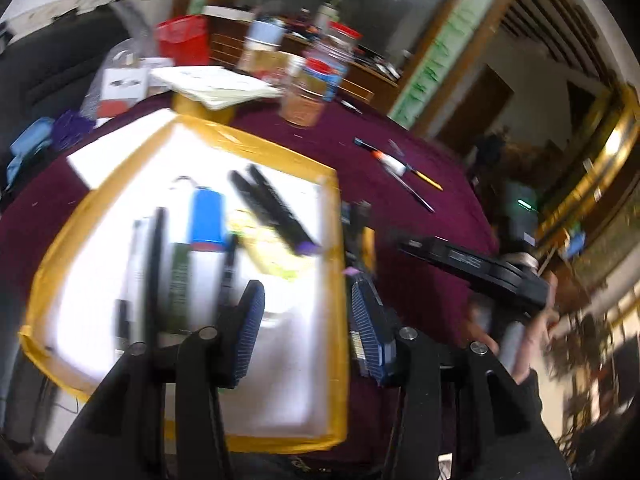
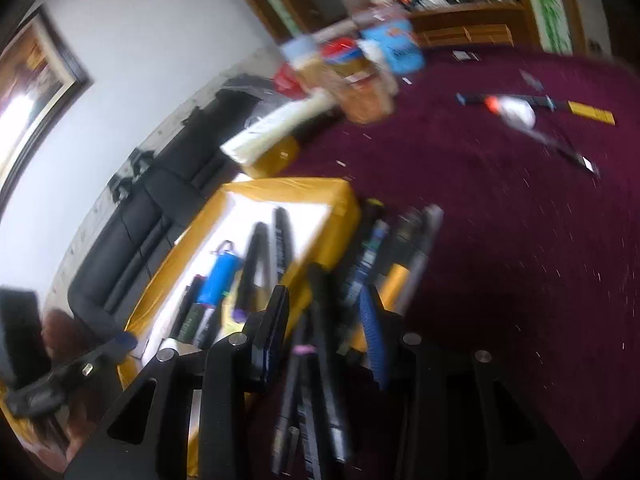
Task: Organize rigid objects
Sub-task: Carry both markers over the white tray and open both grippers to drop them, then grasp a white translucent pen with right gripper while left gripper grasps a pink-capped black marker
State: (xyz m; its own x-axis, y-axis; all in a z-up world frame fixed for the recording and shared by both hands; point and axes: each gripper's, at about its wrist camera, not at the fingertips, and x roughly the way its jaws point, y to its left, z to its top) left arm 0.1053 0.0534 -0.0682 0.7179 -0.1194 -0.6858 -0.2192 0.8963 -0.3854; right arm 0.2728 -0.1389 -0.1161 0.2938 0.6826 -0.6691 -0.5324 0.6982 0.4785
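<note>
The left tool (image 1: 306,320) hangs with its jaws apart and nothing between them, over the near right part of the yellow-rimmed tray (image 1: 340,320). Beyond its fingertips, inside the tray, lie a blue-capped bottle (image 1: 206,220), two black markers (image 1: 276,208) and several dark pens (image 1: 154,264).

The right tool (image 2: 324,320) also stands with jaws parted. A bundle of dark pens (image 2: 316,368) runs through the gap on the maroon surface (image 2: 500,260) just outside the tray's right wall; blur hides whether the pads touch them.

The left wrist view alone shows the other tool's black body and the hand (image 1: 536,332) holding it at right. The right wrist view alone shows the pens lying against the tray's outer wall. Both show loose pens and a small white bottle (image 2: 518,112) farther off on the surface, near red-lidded jars (image 1: 308,92).
</note>
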